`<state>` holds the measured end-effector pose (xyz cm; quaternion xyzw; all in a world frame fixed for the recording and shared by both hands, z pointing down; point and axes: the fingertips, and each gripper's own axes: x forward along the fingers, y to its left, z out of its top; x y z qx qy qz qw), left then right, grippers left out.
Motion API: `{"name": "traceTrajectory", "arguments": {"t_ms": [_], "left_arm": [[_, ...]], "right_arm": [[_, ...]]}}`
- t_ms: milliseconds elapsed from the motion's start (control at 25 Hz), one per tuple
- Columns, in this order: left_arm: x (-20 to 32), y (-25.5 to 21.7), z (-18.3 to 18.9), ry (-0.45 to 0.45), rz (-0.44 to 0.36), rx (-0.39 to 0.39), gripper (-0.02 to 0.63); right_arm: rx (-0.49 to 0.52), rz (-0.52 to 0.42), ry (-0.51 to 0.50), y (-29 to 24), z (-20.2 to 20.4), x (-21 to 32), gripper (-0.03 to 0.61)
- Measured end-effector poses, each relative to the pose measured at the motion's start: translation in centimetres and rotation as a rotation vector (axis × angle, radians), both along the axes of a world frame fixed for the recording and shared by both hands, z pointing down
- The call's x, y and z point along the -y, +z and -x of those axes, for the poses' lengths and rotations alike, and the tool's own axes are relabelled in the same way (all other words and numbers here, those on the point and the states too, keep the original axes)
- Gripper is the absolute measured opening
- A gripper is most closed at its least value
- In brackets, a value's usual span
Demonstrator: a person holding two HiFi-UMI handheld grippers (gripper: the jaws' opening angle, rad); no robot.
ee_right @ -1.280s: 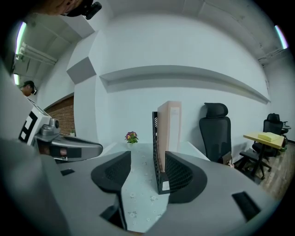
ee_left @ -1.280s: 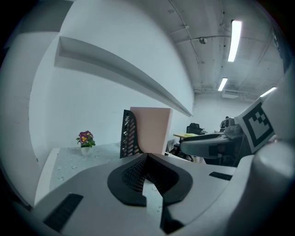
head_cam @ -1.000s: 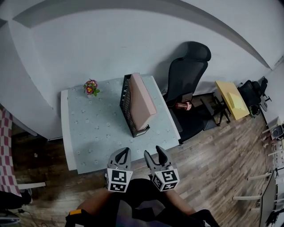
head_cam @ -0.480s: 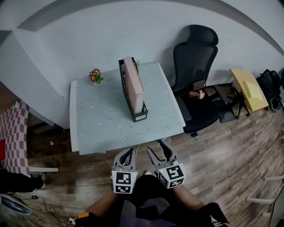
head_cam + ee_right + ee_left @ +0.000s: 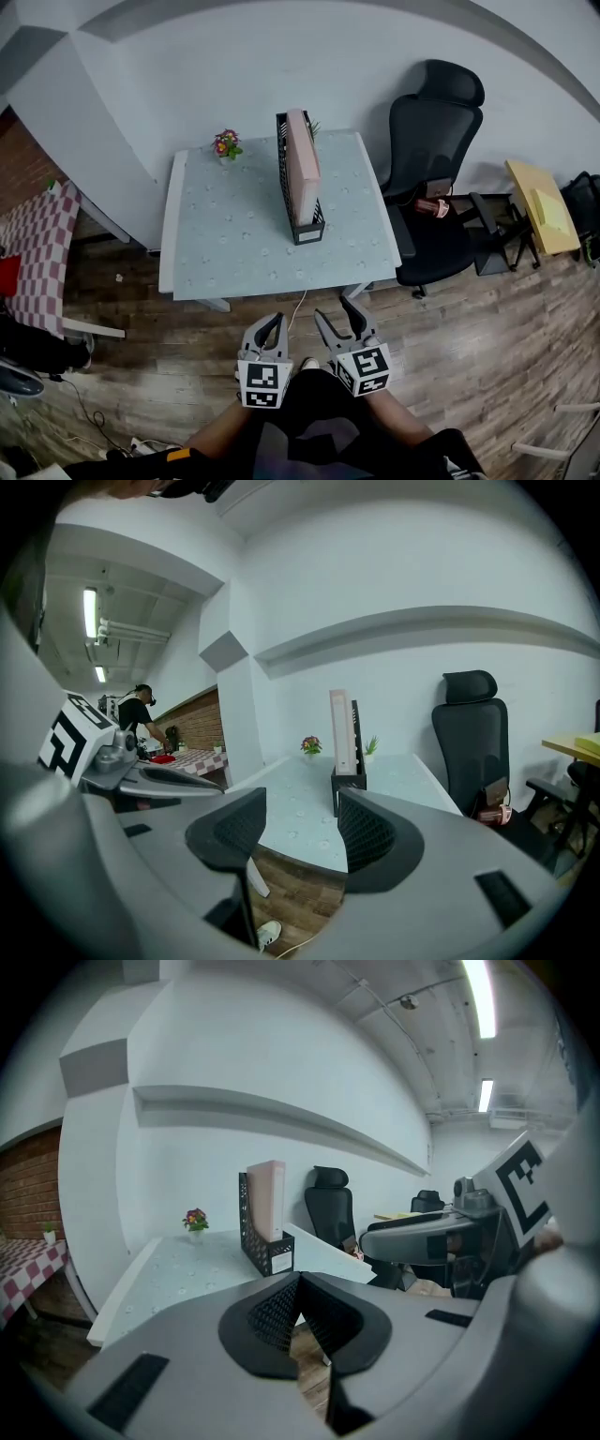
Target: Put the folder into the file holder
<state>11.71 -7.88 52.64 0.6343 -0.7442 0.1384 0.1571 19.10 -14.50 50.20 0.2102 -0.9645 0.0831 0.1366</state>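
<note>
A pink folder stands upright inside the black mesh file holder on the pale table. Both grippers hang over the wooden floor, well short of the table's near edge, and hold nothing. My left gripper is shut, its jaws meeting at the tips. My right gripper is open, with a clear gap between its jaws. The left gripper view shows the folder in the holder far ahead. In the right gripper view the folder and holder are equally distant.
A small pot of flowers stands at the table's far left corner. A black office chair is right of the table, with a yellow side table beyond it. A checkered table lies left. A person stands far off.
The view has backed away from the table. Both grippers, earlier at the table's near edge, are now over the floor farther from it. Their jaws look unchanged.
</note>
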Motion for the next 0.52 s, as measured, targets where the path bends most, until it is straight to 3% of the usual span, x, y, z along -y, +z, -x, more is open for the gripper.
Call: {"name": "traceTrajectory", "arguments": {"t_ms": [520], "left_arm": [[0.03, -0.90, -0.21, 0.017, -0.030, 0.011, 0.006]], "right_arm": [[0.004, -0.023, 0.010, -0.69, -0.13, -0.51, 0.236]]}}
